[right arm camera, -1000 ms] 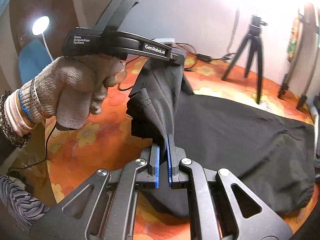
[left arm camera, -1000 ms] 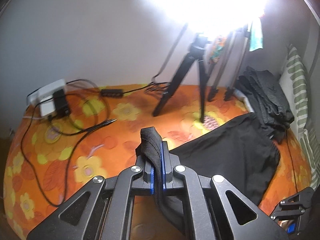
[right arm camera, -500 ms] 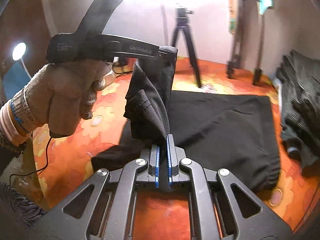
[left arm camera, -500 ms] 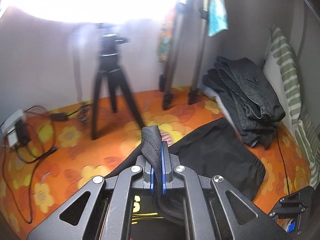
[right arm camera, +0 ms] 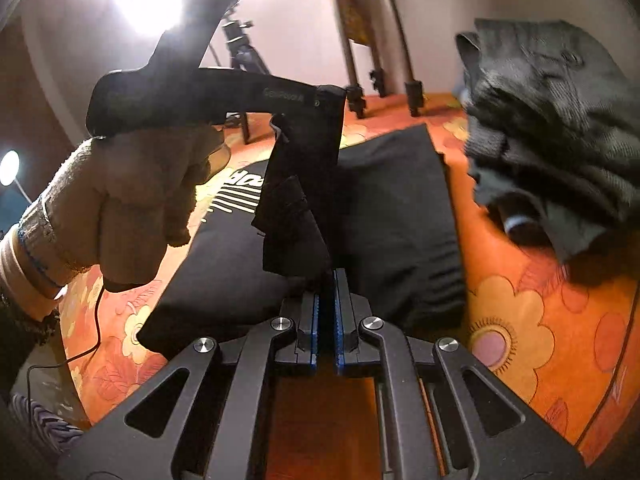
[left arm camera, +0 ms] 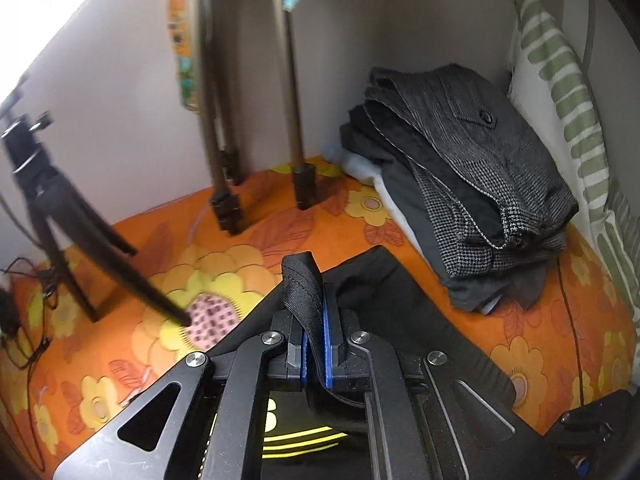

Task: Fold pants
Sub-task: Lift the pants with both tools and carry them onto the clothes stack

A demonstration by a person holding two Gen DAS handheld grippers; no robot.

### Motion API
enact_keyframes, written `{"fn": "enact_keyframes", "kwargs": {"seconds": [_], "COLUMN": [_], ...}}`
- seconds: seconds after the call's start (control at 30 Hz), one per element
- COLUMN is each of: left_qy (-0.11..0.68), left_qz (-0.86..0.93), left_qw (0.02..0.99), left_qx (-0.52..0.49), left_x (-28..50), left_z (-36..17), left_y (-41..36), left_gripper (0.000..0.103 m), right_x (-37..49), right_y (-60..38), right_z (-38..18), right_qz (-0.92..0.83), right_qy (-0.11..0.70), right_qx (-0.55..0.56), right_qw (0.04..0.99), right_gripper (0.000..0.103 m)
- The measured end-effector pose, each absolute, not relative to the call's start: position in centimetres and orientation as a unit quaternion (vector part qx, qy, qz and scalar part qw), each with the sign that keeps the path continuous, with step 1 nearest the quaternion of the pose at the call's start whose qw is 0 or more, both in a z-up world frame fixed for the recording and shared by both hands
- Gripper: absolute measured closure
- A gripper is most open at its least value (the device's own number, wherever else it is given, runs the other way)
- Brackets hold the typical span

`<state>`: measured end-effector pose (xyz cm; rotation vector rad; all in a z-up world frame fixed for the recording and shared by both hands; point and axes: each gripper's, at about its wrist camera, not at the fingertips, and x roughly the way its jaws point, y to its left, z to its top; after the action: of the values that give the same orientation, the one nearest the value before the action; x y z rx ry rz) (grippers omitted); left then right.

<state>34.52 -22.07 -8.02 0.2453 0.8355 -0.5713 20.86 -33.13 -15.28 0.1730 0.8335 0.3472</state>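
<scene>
Left wrist view: the left gripper point(left arm camera: 316, 344) is clamped on a ribbed black edge of the black pants point(left arm camera: 384, 300); the fabric loops up out of the blue pads point(left arm camera: 329, 332) and trails down behind the linkage
Pants in this view: they lie across the orange flowered bedspread point(left arm camera: 224, 276); a yellow striped print shows on the cloth under the gripper
Surroundings, left: a stack of folded clothes point(left arm camera: 472, 184) sits just beyond the pants, against a green-striped pillow point(left arm camera: 560, 92); brown tripod legs point(left arm camera: 256, 120) stand by the wall; a black tripod point(left arm camera: 60, 216) stands farther left, near dark cables point(left arm camera: 24, 320)

Right wrist view: the right gripper point(right arm camera: 326, 320) is pinched narrow on a black fold of the pants point(right arm camera: 396, 216); the cloth rises from its pads to the left gripper point(right arm camera: 324, 96) above
Gloved hand: a hand in a knit glove point(right arm camera: 132, 196) holds the left gripper's handle, at upper left
Pants in this view: the lower layer lies flat on the bedspread point(right arm camera: 520, 320); a pale print shows near the glove
Surroundings, right: the blurred stack of folded clothes point(right arm camera: 552, 128) lies close beside the pants on the right; tripod legs point(right arm camera: 380, 52) stand at the back; a bright lamp glares at upper left
</scene>
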Motion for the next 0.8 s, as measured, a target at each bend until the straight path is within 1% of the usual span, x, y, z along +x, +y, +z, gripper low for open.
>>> {"fn": "enact_keyframes", "kwargs": {"seconds": [0.27,0.37,0.4,0.43,0.47,0.53,0.57,0.6,0.63,0.73,0.8], "left_qy": [0.410,0.416,0.417,0.416,0.416,0.413,0.412,0.411,0.406,0.396,0.389], "left_qz": [-0.272,-0.277,-0.278,-0.278,-0.279,-0.282,-0.283,-0.285,-0.285,-0.283,-0.279], "left_qw": [0.859,0.854,0.854,0.854,0.855,0.857,0.858,0.859,0.862,0.869,0.873], "left_qx": [0.141,0.142,0.141,0.139,0.134,0.122,0.116,0.110,0.106,0.092,0.089], "left_x": [34.7,34.7,34.7,34.6,34.6,34.4,34.4,34.3,34.1,33.9,33.6], "left_z": [-9.7,-10.0,-10.0,-10.0,-9.8,-9.1,-8.8,-8.3,-7.8,-6.2,-5.3], "left_y": [-25.2,-26.0,-26.2,-26.4,-26.4,-26.3,-26.2,-26.0,-25.7,-24.3,-23.0], "left_gripper": [0.099,0.097,0.095,0.090,0.088,0.075,0.072,0.066,0.063,0.062,0.062], "right_x": [21.4,21.3,21.5,21.7,21.9,21.8,21.8,21.6,21.4,20.1,19.5], "right_y": [-35.2,-35.7,-35.8,-36.0,-36.1,-36.5,-36.7,-37.0,-37.3,-38.2,-38.4], "right_z": [-17.0,-17.5,-17.6,-17.7,-17.9,-18.1,-18.1,-18.1,-18.1,-17.6,-17.2], "right_qz": [0.164,0.164,0.164,0.163,0.163,0.161,0.157,0.155,0.154,0.146,0.115], "right_qy": [0.419,0.424,0.426,0.428,0.431,0.437,0.438,0.440,0.441,0.438,0.431], "right_qx": [0.137,0.151,0.154,0.160,0.164,0.170,0.172,0.176,0.179,0.180,0.159], "right_qw": [0.883,0.877,0.876,0.875,0.872,0.869,0.868,0.867,0.866,0.868,0.881], "right_gripper": [0.096,0.096,0.096,0.096,0.096,0.096,0.096,0.095,0.095,0.094,0.079]}}
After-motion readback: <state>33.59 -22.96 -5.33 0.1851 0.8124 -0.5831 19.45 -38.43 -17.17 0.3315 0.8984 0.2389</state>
